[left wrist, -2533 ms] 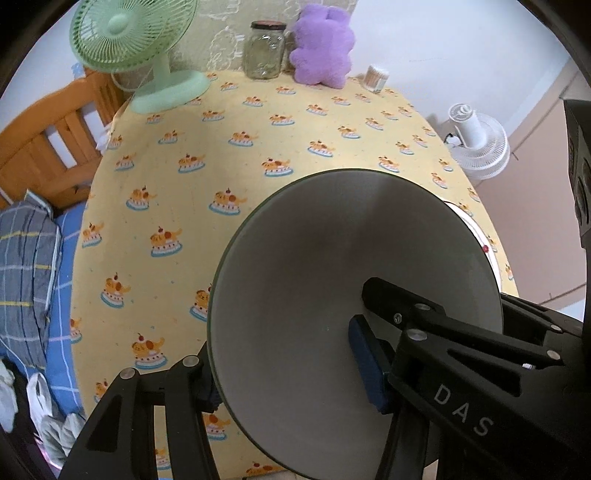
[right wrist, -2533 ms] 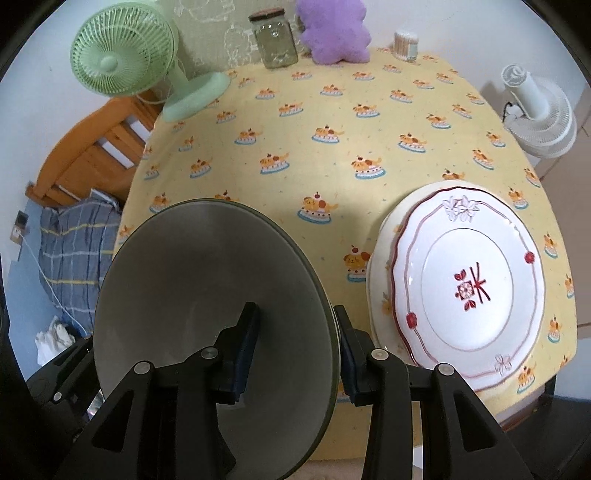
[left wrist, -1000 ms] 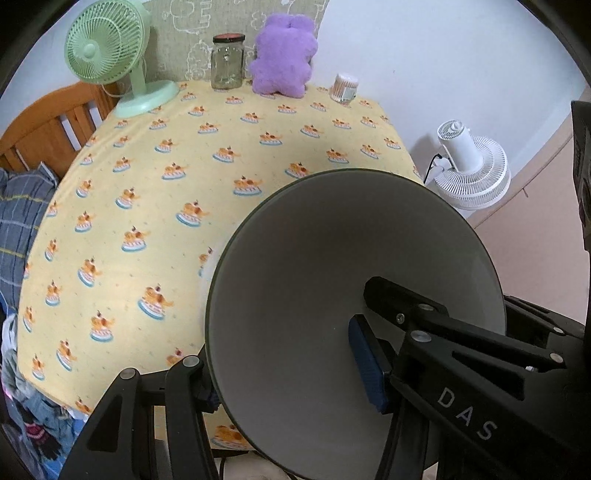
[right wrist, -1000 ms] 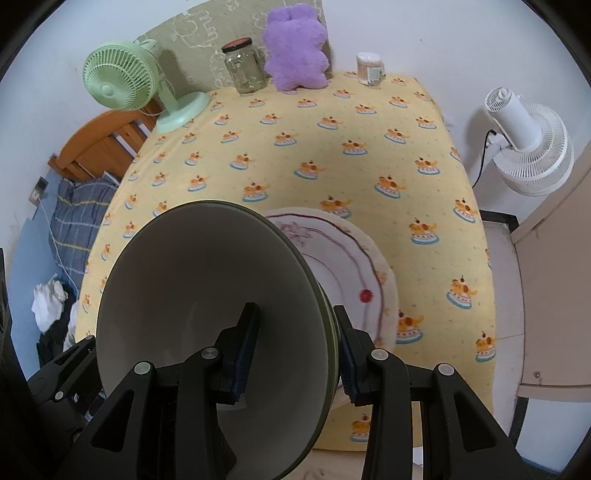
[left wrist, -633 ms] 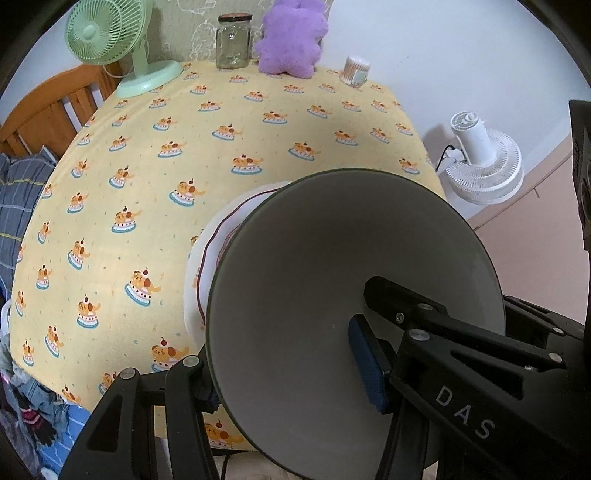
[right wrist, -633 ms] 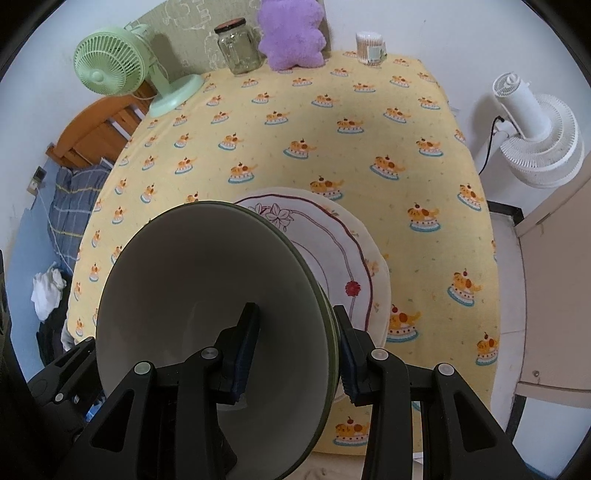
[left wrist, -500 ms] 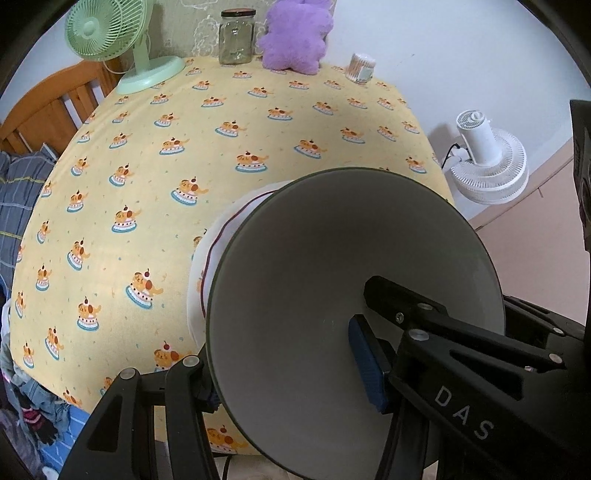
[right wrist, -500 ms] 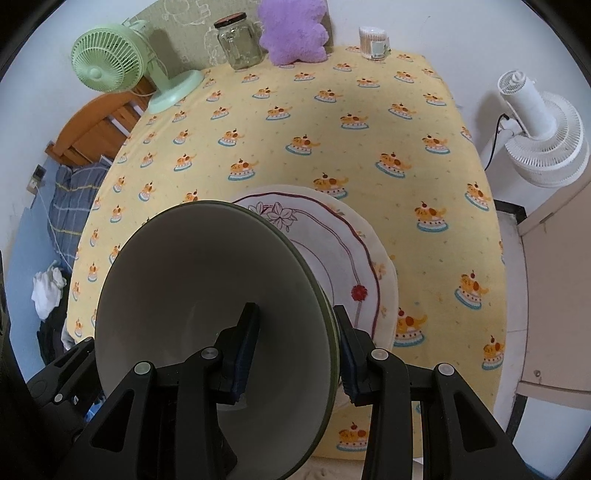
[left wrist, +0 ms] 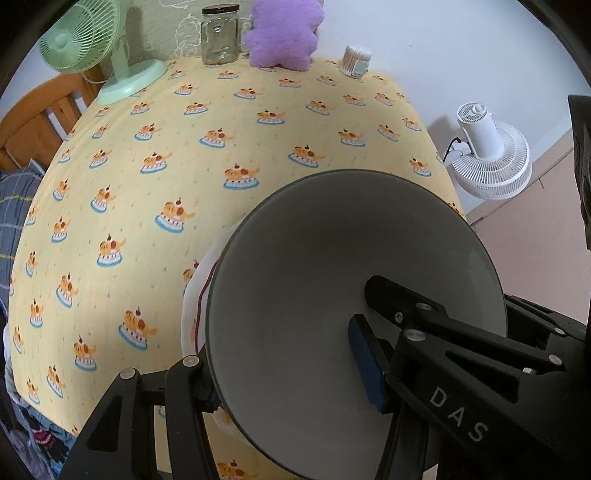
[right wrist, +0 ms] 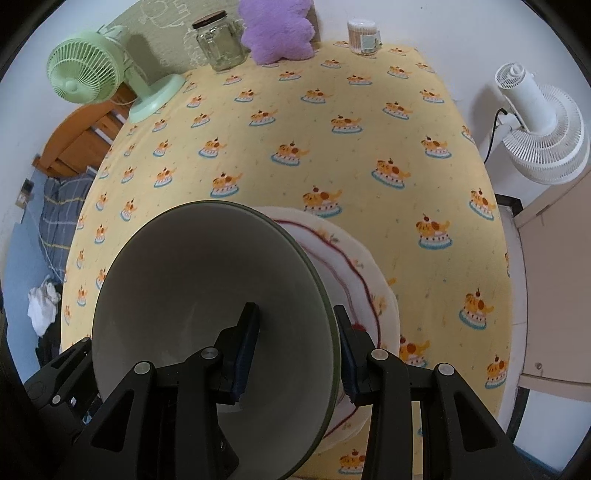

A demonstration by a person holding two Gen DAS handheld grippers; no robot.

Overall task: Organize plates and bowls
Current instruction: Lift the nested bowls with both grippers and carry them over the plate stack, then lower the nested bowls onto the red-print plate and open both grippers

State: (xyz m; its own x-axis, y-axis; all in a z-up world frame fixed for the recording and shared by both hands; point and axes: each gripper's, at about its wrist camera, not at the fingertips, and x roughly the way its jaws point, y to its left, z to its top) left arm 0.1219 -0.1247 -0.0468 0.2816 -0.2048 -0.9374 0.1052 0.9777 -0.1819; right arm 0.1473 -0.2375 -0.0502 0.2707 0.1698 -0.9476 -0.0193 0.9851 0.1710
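1. I hold one bowl (left wrist: 314,295) between both tools, above the stacked plates (right wrist: 369,280) at the near side of the table (left wrist: 184,166).
2. The bowl is wide and flared, pale grey-white and plain inside, with a thin dark olive-green rim. In both views its mouth faces the camera and hides most of the plates below it.
3. My left gripper (left wrist: 280,365) is clamped on the bowl's wall: the blue-padded finger sits inside the bowl and the other finger stays outside, below the rim.
4. My right gripper (right wrist: 295,347) is clamped on the opposite side of the rim in the same way, one blue pad inside against the wall and the other pressed on the outer face.
5. Of the plates I see only an edge: white, with a thin dark red line and small floral marks near the border. A larger pale plate shows beneath the patterned one.
6. I cannot tell whether the bowl's base touches the top plate, as the bowl covers that spot.
7. The table wears a yellow cloth printed with small orange cats on cakes.
8. At its far edge stand a green fan (right wrist: 92,74), a glass jar (left wrist: 219,35), a purple plush toy (left wrist: 282,33) and a small tub of cotton swabs (right wrist: 364,31). A white fan (right wrist: 539,122) stands on the floor to the right.
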